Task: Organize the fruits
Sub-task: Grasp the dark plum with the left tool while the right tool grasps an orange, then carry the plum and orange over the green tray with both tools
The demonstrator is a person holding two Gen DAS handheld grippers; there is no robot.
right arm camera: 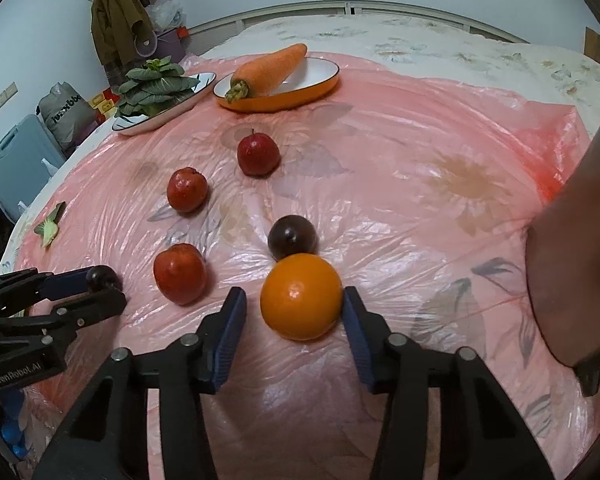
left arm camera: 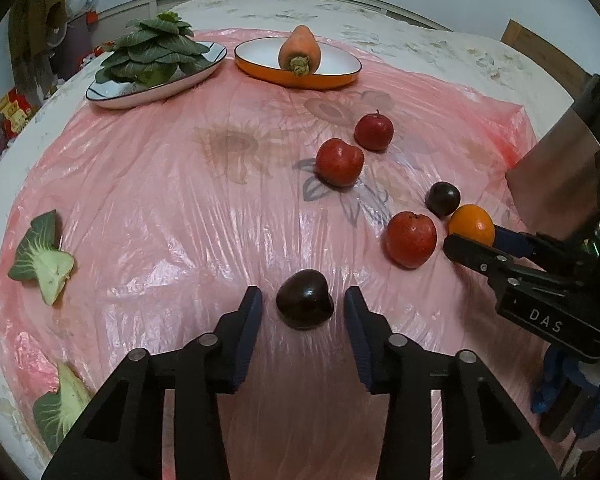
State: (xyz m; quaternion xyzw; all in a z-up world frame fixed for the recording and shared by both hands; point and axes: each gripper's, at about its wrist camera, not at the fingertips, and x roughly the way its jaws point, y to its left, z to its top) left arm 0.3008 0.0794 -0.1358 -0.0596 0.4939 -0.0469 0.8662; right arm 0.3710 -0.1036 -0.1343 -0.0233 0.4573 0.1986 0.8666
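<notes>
Both grippers are straddling fruit on the pink sheet [left arm camera: 180, 200]. The left gripper [left arm camera: 303, 308] is standing wide open around a dark plum [left arm camera: 305, 299], its pads clear of the fruit on both sides; it is holding nothing. The right gripper [right arm camera: 294, 306] is also standing open around the orange [right arm camera: 301, 296], with the right pad touching or nearly touching the peel and a gap showing at the left pad, so no grip appears made. A second plum [right arm camera: 292, 237] is lying just behind the orange, touching it or nearly so, and three red apples [right arm camera: 180, 274] are lying loose nearby. The task is judged to be at its beginning: no fruit is resting in either dish, the orange dish [right arm camera: 320, 82] is carrying a carrot [right arm camera: 270, 68] and the white plate [right arm camera: 140, 122] is carrying greens [right arm camera: 154, 86]. Where the fruits are meant to go is not showing. Greens scraps [left arm camera: 42, 258] are lying at the sheet's left edge, one partly cut off by the left gripper's body. A bare arm [right arm camera: 568, 260] is filling the right margin of the right view.
</notes>
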